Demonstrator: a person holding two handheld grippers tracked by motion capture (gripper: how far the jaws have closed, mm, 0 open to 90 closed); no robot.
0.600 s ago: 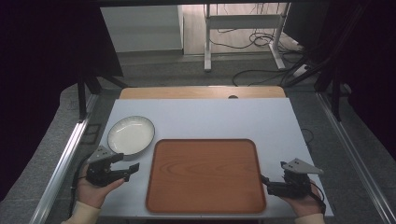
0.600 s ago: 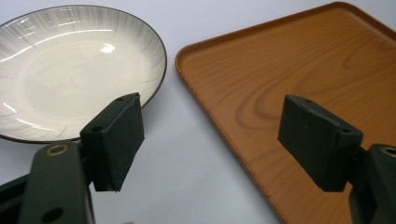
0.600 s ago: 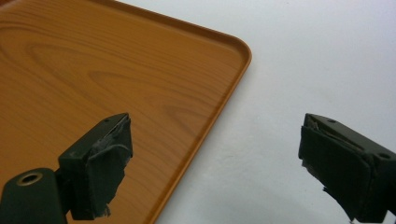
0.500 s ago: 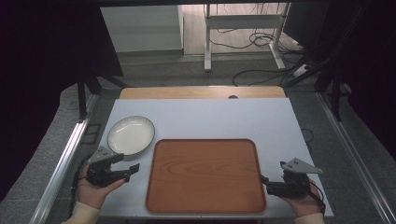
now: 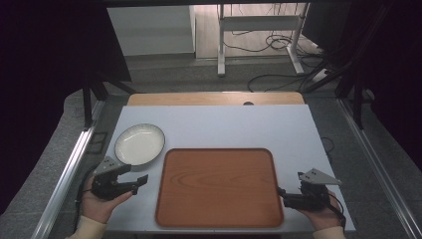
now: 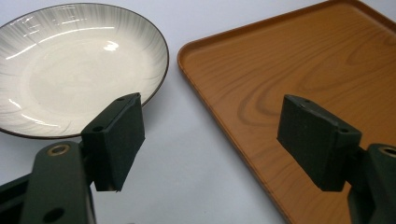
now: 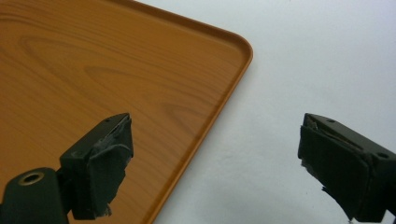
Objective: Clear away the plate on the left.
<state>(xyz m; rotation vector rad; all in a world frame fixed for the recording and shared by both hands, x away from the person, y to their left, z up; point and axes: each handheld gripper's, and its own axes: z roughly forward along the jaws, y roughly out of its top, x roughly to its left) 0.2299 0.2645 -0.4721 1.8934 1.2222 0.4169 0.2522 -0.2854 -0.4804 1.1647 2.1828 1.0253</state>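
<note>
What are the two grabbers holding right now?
Nothing. The left gripper and right gripper both have open jaws with only table and tray between them; the plate lies untouched.

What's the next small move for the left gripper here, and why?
Probably ease the left gripper forward toward the near rim of the plate. Its jaws stand open with nothing between them, the plate sits on the table beside the tray, apart from it, and the tray is bare. The right gripper, also open, waits at the tray's corner.
</note>
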